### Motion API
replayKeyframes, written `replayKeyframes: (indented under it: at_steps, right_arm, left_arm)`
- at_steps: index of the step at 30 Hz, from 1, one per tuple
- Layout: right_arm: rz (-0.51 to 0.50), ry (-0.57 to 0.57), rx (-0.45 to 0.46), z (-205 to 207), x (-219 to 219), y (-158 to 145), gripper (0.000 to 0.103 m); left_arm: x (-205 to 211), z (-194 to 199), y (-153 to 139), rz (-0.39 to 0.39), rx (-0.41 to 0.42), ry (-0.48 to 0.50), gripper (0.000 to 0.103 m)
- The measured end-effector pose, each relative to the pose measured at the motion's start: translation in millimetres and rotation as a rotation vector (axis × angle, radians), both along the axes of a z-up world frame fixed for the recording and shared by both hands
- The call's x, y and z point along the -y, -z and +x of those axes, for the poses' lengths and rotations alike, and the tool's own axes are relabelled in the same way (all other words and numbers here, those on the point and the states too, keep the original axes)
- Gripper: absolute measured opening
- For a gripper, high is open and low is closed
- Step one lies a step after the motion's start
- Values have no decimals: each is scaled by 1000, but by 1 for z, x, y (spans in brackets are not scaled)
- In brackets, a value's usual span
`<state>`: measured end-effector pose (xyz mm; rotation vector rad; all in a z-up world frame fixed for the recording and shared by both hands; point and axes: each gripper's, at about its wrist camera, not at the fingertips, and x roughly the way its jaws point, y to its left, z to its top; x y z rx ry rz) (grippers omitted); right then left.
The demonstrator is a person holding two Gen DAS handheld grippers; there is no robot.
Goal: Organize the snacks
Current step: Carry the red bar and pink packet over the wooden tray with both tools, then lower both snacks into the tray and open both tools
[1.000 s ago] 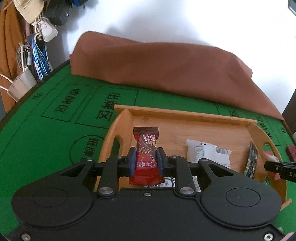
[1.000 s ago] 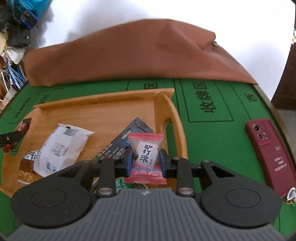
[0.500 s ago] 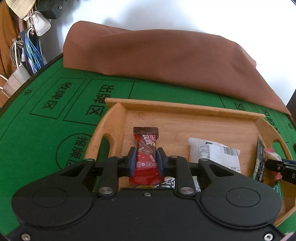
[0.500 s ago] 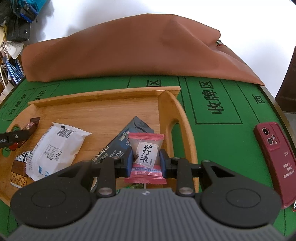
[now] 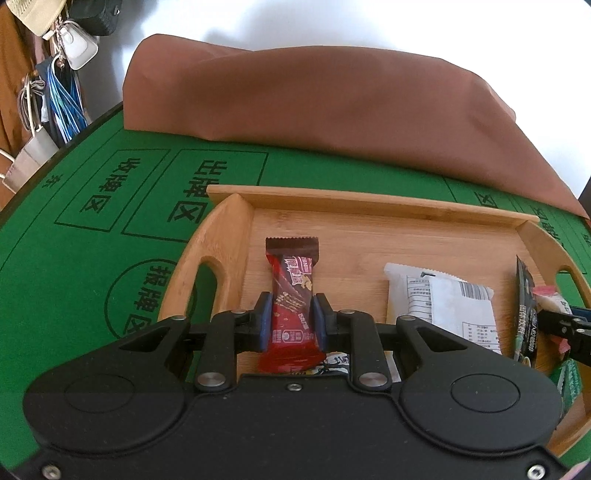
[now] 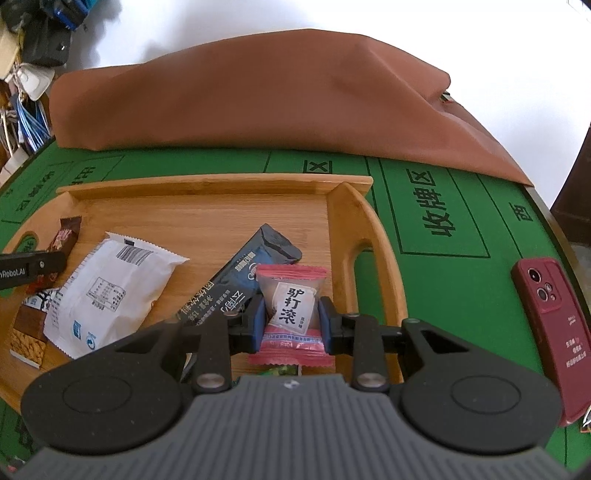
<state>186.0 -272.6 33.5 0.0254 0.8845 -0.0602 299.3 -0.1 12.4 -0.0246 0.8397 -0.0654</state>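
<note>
Bamboo tray (image 6: 207, 221) (oval handles); crinkly pink candy (image 6: 291, 310) pinched.

wall (image 5: 369, 22): white, daylight falling evenly | table (image 5: 74, 258): green felt, printed black characters showing | far edge: brown cloth (image 6: 258, 103) lying bunched against wall | far left: bags and cords (image 5: 62, 92) hanging | right: red phone (image 6: 550, 332) lying on felt
</note>
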Motion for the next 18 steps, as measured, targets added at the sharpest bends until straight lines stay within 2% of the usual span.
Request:
replayKeyframes:
  at_steps: [18]
  right_arm:
    - [-16,-7,5,-1,-3,-1,38]
  left_arm:
    - [6,-4,-1,35,11,14,24]
